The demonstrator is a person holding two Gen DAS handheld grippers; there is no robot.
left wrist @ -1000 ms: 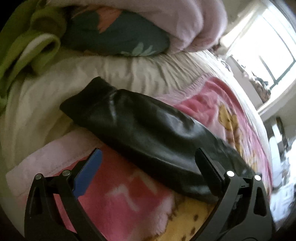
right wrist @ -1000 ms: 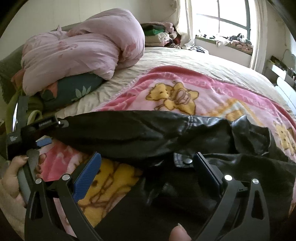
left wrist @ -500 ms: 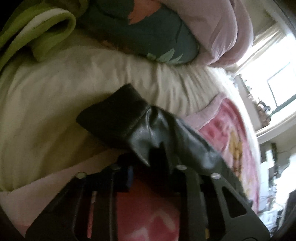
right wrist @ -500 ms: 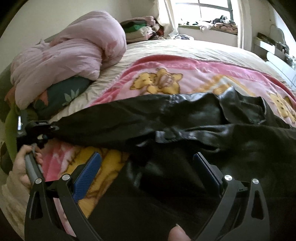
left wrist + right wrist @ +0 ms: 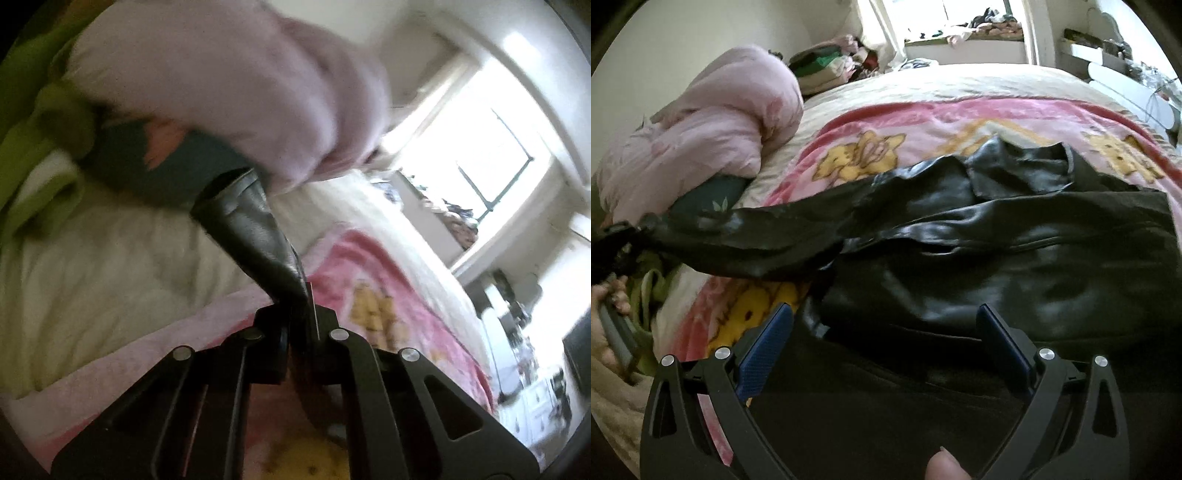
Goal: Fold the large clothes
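Jacket: a black leather jacket (image 5: 997, 258) lies spread on the pink blanket (image 5: 923, 122) that covers the bed (image 5: 960, 79). Its collar end is crumpled on the side toward the window.

Sleeve: one sleeve (image 5: 768, 236) reaches out from the jacket toward the pillow side of the bed and is lifted off the blanket. In the left wrist view the sleeve (image 5: 255, 240) narrows into the gripper and its open cuff points toward the pillows.

Left gripper: the left gripper (image 5: 299, 317) has its fingers closed tight on the sleeve near the cuff. In the right wrist view the left gripper (image 5: 617, 243) sits at the far end of the sleeve, with the person's hand (image 5: 609, 306) just below it.

Right gripper: the right gripper (image 5: 884, 325) hovers over the jacket's body with its fingers (image 5: 764, 350) spread wide and nothing between them. Whether they touch the leather cannot be told.

Bedding: a rolled pink quilt (image 5: 713, 136) rests on a dark green flowered pillow (image 5: 709, 192) beyond the sleeve's end. A green cloth (image 5: 33, 155) lies beside the pillow.

Window: a bright window (image 5: 491, 162) stands past the far side of the bed, with small items on its sill.
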